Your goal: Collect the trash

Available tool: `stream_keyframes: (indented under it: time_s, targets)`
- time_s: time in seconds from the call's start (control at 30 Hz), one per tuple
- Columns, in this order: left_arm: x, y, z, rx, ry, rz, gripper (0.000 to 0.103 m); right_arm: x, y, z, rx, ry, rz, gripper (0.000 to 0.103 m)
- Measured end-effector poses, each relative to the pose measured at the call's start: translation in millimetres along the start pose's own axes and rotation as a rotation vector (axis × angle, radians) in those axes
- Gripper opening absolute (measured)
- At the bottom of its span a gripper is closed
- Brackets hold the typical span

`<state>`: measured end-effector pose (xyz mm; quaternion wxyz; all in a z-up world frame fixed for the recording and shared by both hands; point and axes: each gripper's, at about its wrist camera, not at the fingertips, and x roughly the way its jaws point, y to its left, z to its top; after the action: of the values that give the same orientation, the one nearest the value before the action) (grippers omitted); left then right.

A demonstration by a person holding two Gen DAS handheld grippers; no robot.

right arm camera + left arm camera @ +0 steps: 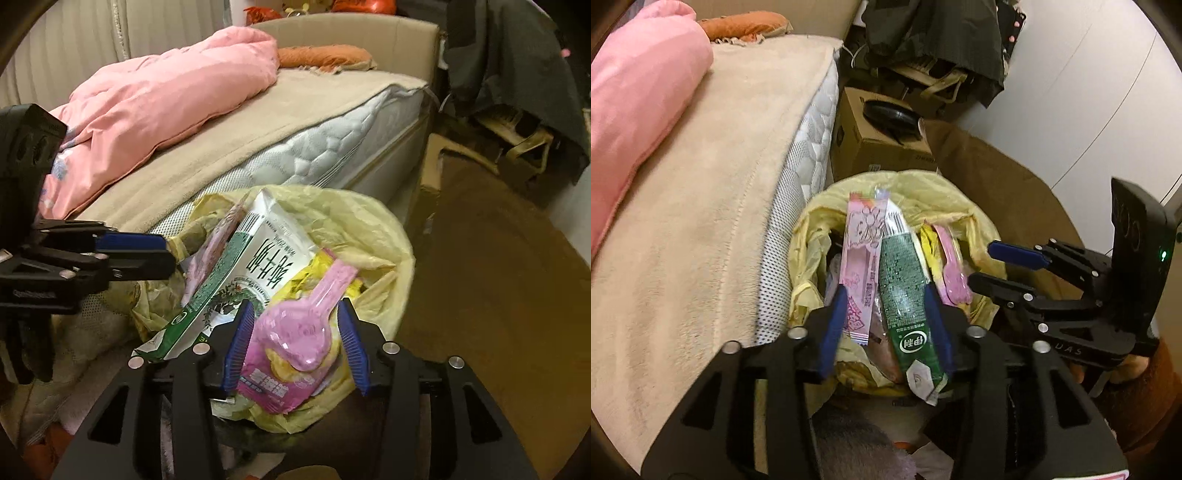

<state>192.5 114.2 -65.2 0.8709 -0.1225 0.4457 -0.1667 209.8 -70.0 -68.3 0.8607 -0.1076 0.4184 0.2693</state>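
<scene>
Beside the bed [258, 147], both tools, left [884, 325] and right [295, 343], hang open above the yellow-lined trash bin [960, 206], letting the green-and-white milk carton [905, 295] and pink plastic wrapper [291, 343] rest inside.

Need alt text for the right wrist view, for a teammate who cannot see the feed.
A bin lined with a yellow plastic bag sits beside a bed, stuffed with a green-and-white milk carton and a pink plastic wrapper. The right gripper is open around the wrapper; the left gripper reaches in from the left edge.
</scene>
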Motion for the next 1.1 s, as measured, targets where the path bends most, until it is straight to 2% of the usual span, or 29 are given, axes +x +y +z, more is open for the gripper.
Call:
stream_keyframes:
  time_s: [0.17, 0.2, 0.27, 0.43, 0.47, 0.53, 0.7, 0.87, 1.1]
  targets:
    - [-29.4, -8.3, -4.1, -0.001, -0.074, 0.023, 0.057, -41.1, -1.8, -8.3, 0.087, -0.084, -0.027, 0.045]
    - [-34.9, -10.3, -5.5, 0.003, -0.089, 0.038, 0.058, -49.1, -1.0, -10.6, 0.100, -0.099, -0.035, 0.046]
    - [-46.6, -21.2, -12.5, 0.018, -0.130, 0.090, 0.067, -70.3, 1.7, -19.0, 0.135, -0.132, -0.071, 0.051]
    - [-68.5, -60.0, -47.7, 0.088, -0.226, 0.201, 0.067, -117.0, 14.3, -51.8, 0.195, -0.182, -0.160, 0.052]
    - [-70.1, -66.4, -54.1, 0.099, -0.229, 0.207, 0.067, -125.9, 17.9, -62.9, 0.216, -0.186, -0.167, 0.053]
    - [-72.0, -80.8, -68.7, 0.116, -0.228, 0.212, 0.067, -138.4, 23.1, -82.9, 0.246, -0.184, -0.168, 0.060]
    - [-82.4, -104.2, -104.0, 0.120, -0.231, 0.263, 0.067, -156.3, 37.0, -121.1, 0.275, -0.171, -0.223, 0.060]
    - [-91.5, -120.7, -124.8, 0.137, -0.250, 0.330, 0.067, -175.1, 44.8, -143.4, 0.314, -0.209, -0.252, 0.060]
    - [-97.7, -124.8, -137.8, 0.139, -0.233, 0.300, 0.067, -182.7, 55.5, -156.0, 0.317, -0.208, -0.301, 0.060]
